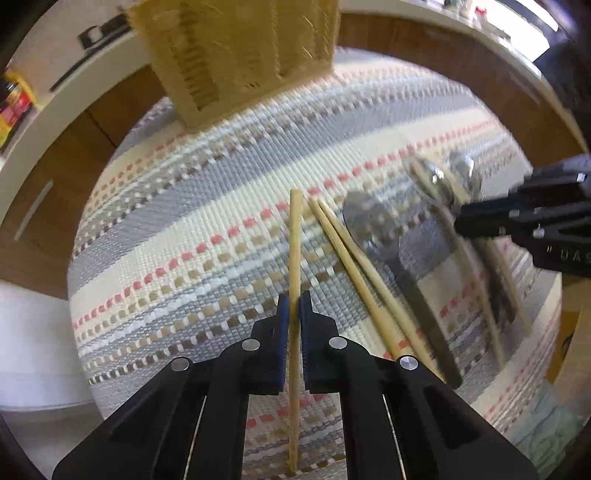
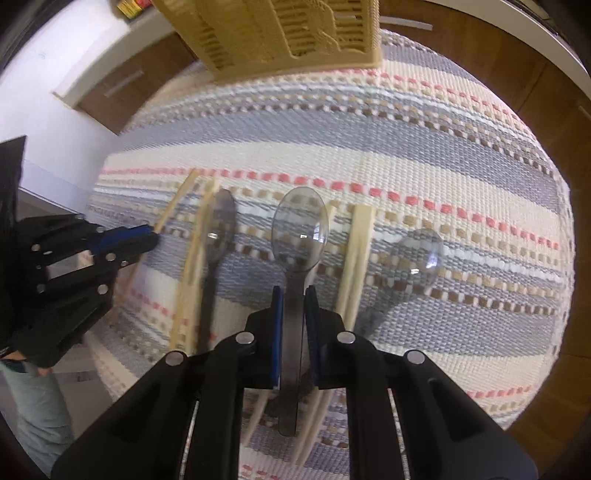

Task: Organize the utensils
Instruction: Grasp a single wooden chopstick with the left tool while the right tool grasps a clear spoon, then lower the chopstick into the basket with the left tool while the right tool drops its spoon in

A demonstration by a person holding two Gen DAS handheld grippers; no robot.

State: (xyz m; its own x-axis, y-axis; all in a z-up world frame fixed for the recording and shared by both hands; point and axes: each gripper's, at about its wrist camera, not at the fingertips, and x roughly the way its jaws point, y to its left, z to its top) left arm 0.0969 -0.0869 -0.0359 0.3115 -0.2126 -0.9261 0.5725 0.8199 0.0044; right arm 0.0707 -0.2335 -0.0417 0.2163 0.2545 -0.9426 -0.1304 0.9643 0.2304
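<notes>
Striped woven mat (image 1: pixel 207 206) covers the table, brown cabinets behind it. Left gripper (image 1: pixel 294 306) clamped on a single chopstick (image 1: pixel 294 236), blue pads (image 1: pixel 282 325) pressing both sides, stick running straight ahead between the fingers over the mat. Just right of it a pair of chopsticks (image 1: pixel 354 273) lies on the mat, touching each other. Next to them a grey plastic spoon (image 1: pixel 373 236), bowl end away from the camera. Right gripper (image 2: pixel 294 295) closed on the handle of a clear grey spoon (image 2: pixel 300 229), bowl forward, held above the mat. Another spoon (image 2: pixel 221 229) sits to its left on the mat beside chopsticks, blurred. More pale chopsticks (image 2: pixel 356 258) just right of the held spoon; a third clear spoon (image 2: pixel 421 254) further right on the mat. Tan slotted utensil basket (image 2: pixel 295 33) stands at the far edge of the mat, well apart from both grippers. Both views motion-blurred.
</notes>
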